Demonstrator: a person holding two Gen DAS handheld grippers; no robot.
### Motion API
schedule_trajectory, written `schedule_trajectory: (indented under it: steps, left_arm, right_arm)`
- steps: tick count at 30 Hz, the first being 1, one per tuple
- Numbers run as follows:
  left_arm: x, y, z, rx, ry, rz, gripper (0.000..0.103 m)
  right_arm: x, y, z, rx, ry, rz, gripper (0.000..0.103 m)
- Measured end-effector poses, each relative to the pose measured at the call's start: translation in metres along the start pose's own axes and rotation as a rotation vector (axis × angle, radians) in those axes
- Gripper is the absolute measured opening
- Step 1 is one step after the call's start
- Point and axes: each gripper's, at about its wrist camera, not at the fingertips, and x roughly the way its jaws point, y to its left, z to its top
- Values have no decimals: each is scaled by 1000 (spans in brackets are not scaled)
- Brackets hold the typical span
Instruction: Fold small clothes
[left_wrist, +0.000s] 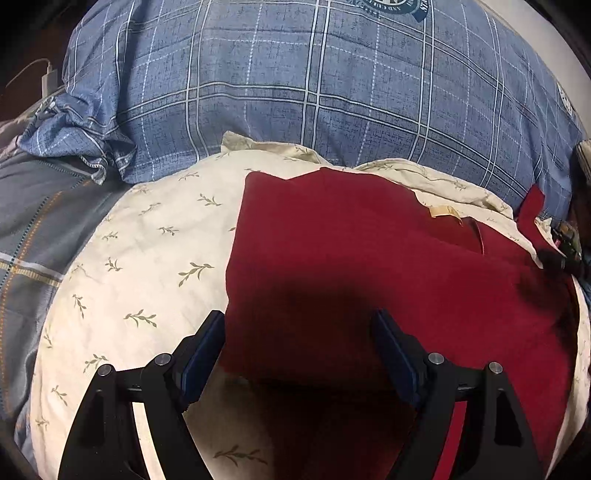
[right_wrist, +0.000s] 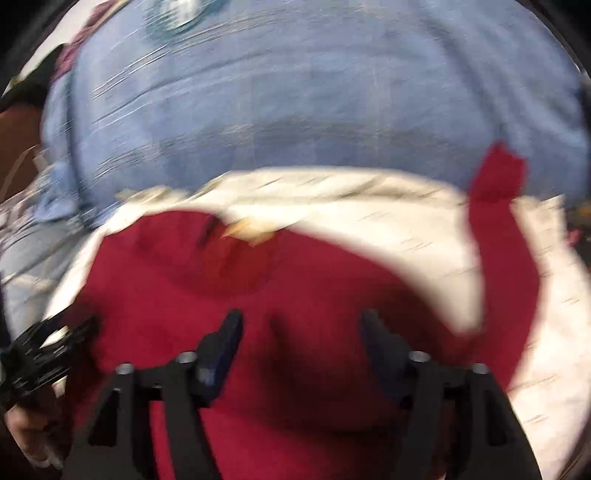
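A dark red garment (left_wrist: 369, 258) lies on a cream leaf-print cloth (left_wrist: 140, 258), its left side folded in to a straight edge and a tan neck label (left_wrist: 445, 211) at the upper right. My left gripper (left_wrist: 299, 325) is open and empty, just above the garment's lower left part. In the blurred right wrist view the same red garment (right_wrist: 221, 295) lies under my right gripper (right_wrist: 301, 325), which is open and empty. One red sleeve (right_wrist: 498, 229) stretches away to the upper right over the cream cloth (right_wrist: 369, 229).
A blue plaid duvet (left_wrist: 332, 81) covers the bed behind the cream cloth. A grey striped cover (left_wrist: 33, 236) lies at the left. A white charger and cable (left_wrist: 48, 75) sit at the far left. The left gripper shows at the right wrist view's left edge (right_wrist: 40, 350).
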Motion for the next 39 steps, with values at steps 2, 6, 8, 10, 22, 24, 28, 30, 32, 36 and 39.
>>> schedule_trajectory:
  steps: [2,6,8,10,22,24,28,30,32,36,39]
  left_arm:
    - [2,2,0,-8,4,-7,80]
    - [7,3,0,-19,12,-16,81]
    - [12,3,0,-19,15,-13,82]
    - [16,2,1,-17,18,-10,82]
    - [9,9,6,-41,10,-27,82]
    - [0,12,7,-45,-18,-9,82]
    - [-21,26,11,-92,-78,-5,82]
    - [-31,37,10,-141,-106,-13,82]
    - [-40,50,10,-196,-134,-13,82]
    - [-53,69,7,-263,-175,0,82]
    - [-59,76,1,-290,-195,10,82]
  right_arm:
    - [12,-29,16,46,16,-71,75]
    - [54,-83,42,135,126,-156,75]
    - [71,-96,50,123,157,-187,75]
    - [87,-104,55,111,171,-232,75]
    - [22,-130,57,210,28,67,10]
    - [-9,-114,59,194,-17,183,10]
    - [-77,-54,58,75,-52,460,9]
    - [-106,-12,53,-46,-47,596,10]
    - [-120,26,48,-148,-18,717,10]
    - [-112,90,42,-266,65,844,10]
    - [-67,111,39,-212,146,801,10]
